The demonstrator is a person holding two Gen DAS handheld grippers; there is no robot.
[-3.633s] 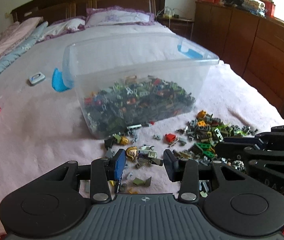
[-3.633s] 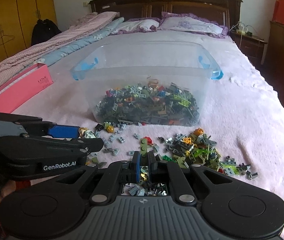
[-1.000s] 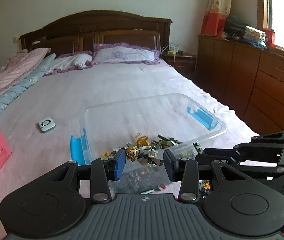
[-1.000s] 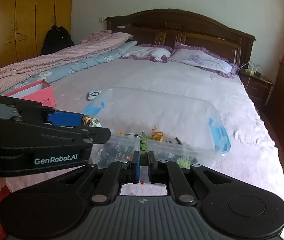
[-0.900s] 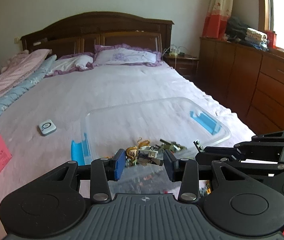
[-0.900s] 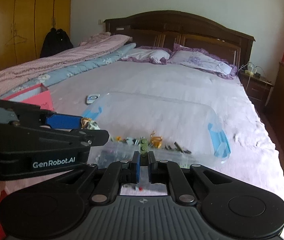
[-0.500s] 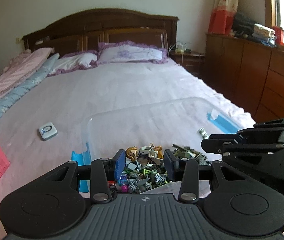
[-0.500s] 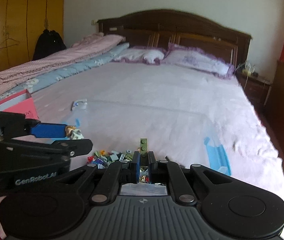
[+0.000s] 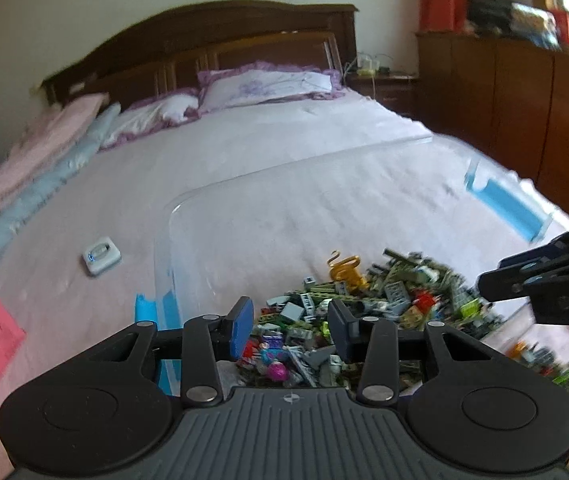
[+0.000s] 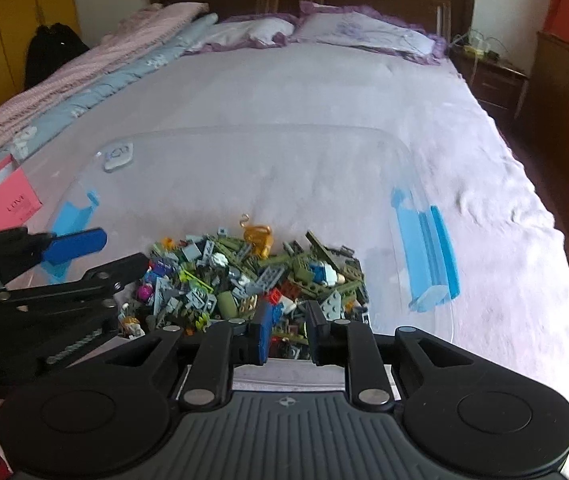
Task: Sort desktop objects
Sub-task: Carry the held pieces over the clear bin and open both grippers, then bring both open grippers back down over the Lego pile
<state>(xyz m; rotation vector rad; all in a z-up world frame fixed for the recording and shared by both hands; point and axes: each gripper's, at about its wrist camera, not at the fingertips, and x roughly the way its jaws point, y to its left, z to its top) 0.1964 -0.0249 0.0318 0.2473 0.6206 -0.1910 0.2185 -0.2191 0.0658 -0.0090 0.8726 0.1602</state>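
Two hand-held grippers above a clear plastic bin [image 10: 412, 168] on a bed [image 10: 324, 88]. Left hand-held gripper [image 9: 290, 326] and right hand-held gripper [image 10: 288, 330] both with jaws apart, nothing between them. Heap of toy bricks [image 10: 252, 276] in the bin's near end — just below and ahead of both, about equally near. More loose bricks [image 9: 564, 364] outside, toward the right. Pink box [image 10: 0, 200] at left, lettering apparently "LOVE".

I see the bed [image 10: 324, 92] carrying a clear bin [image 10: 400, 148], pink box [image 10: 0, 200], small white device [image 10: 118, 156] and pillows [image 10: 364, 28].
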